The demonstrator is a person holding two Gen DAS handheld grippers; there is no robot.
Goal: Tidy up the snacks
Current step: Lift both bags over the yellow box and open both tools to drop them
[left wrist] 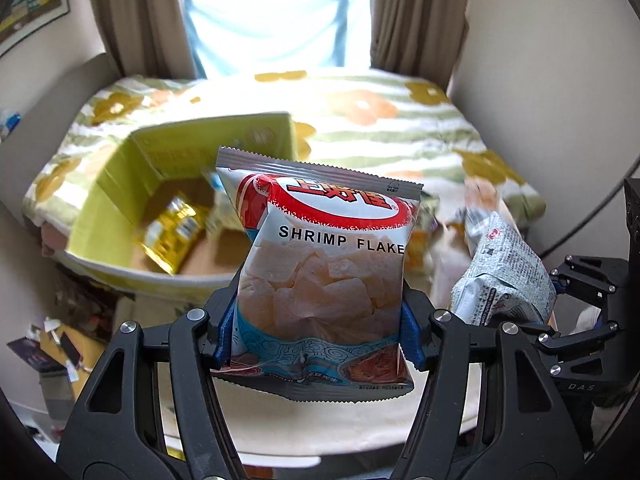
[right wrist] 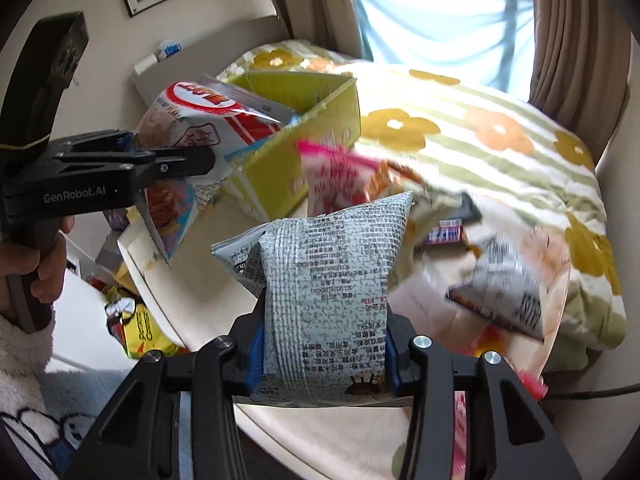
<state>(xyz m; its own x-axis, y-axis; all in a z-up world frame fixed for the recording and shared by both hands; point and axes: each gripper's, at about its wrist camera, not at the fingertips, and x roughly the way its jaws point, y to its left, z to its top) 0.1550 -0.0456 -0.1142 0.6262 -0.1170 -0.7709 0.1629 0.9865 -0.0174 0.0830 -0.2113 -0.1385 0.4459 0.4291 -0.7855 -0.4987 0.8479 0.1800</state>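
Note:
My left gripper (left wrist: 320, 328) is shut on a shrimp flake bag (left wrist: 324, 264) with a red and white logo, held up in the air before a yellow-green cardboard box (left wrist: 120, 176). A gold packet (left wrist: 172, 232) lies inside the box. My right gripper (right wrist: 320, 364) is shut on a grey printed snack bag (right wrist: 328, 288), also lifted. That bag shows at the right of the left wrist view (left wrist: 504, 272). In the right wrist view the left gripper (right wrist: 120, 168) holds the shrimp bag (right wrist: 192, 120) beside the box (right wrist: 312, 136).
Several loose snack packs, among them a pink one (right wrist: 340, 176) and a grey one (right wrist: 504, 292), lie on a pale round table (right wrist: 320, 432). A flowered bedspread (right wrist: 480, 128) lies behind. Clutter and a yellow bag (right wrist: 140, 336) sit on the floor at left.

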